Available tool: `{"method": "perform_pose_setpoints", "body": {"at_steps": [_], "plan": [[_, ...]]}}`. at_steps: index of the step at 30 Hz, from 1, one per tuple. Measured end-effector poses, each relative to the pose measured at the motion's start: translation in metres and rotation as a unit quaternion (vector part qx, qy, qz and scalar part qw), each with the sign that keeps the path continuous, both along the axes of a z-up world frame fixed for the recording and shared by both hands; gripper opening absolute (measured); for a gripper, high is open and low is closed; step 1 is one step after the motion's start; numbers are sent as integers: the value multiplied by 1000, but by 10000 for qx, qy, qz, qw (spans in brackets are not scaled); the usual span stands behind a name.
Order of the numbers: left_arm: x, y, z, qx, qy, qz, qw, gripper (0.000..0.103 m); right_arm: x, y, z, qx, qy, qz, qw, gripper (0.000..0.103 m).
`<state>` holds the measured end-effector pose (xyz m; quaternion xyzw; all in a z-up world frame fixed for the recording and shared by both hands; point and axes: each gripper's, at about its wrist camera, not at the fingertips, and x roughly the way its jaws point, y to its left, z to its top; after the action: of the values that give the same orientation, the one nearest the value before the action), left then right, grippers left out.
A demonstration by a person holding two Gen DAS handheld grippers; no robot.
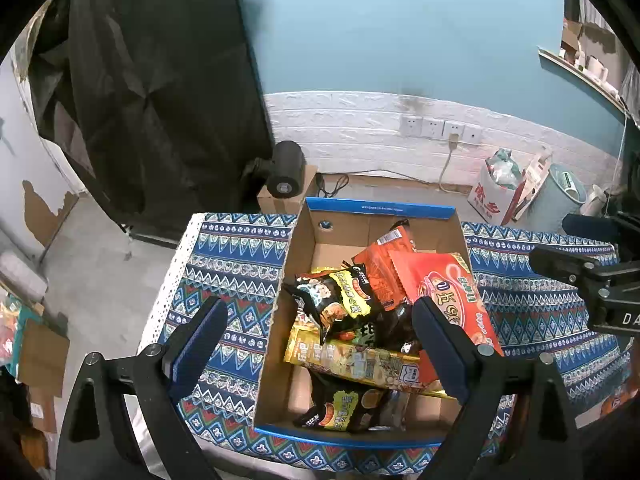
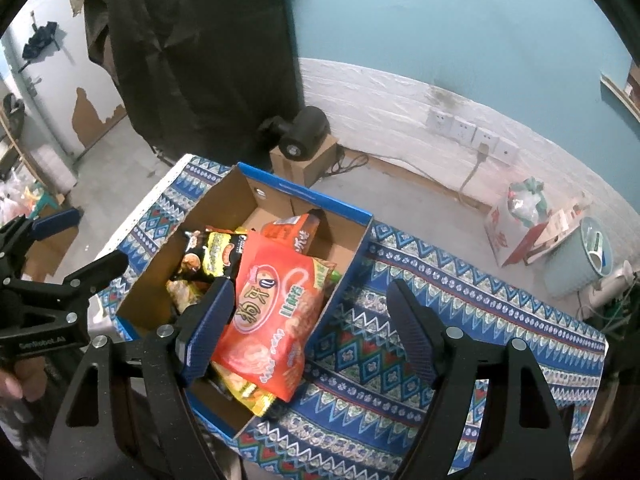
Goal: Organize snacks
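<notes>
A blue-rimmed cardboard box stands on the patterned tablecloth and holds several snack bags. A big red bag lies on top at the box's right side. An orange bag, black-and-yellow bags and a yellow bag lie beside and under it. My left gripper is open and empty above the box's near-left part. My right gripper is open and empty, above the box's right edge; it also shows in the left wrist view.
The blue patterned tablecloth covers the table on both sides of the box. Beyond the table are a black device on a carton, wall sockets, a red-printed white bag and a pale bin.
</notes>
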<state>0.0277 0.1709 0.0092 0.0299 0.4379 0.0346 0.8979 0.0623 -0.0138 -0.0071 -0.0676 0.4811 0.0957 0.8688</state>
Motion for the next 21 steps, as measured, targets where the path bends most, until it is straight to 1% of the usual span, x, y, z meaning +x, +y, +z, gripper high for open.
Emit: {"method": "perform_pose_setpoints", "body": {"at_steps": [7,21], "plan": [[-1,-2,0,68,-13,2,10000,95,-1,-1,-1,-41,-12,-8,10000,79],[0,-3,-1,-11,45,-26,10000,95,-3,-3,-1,-65,-26,-15,10000,79]]}}
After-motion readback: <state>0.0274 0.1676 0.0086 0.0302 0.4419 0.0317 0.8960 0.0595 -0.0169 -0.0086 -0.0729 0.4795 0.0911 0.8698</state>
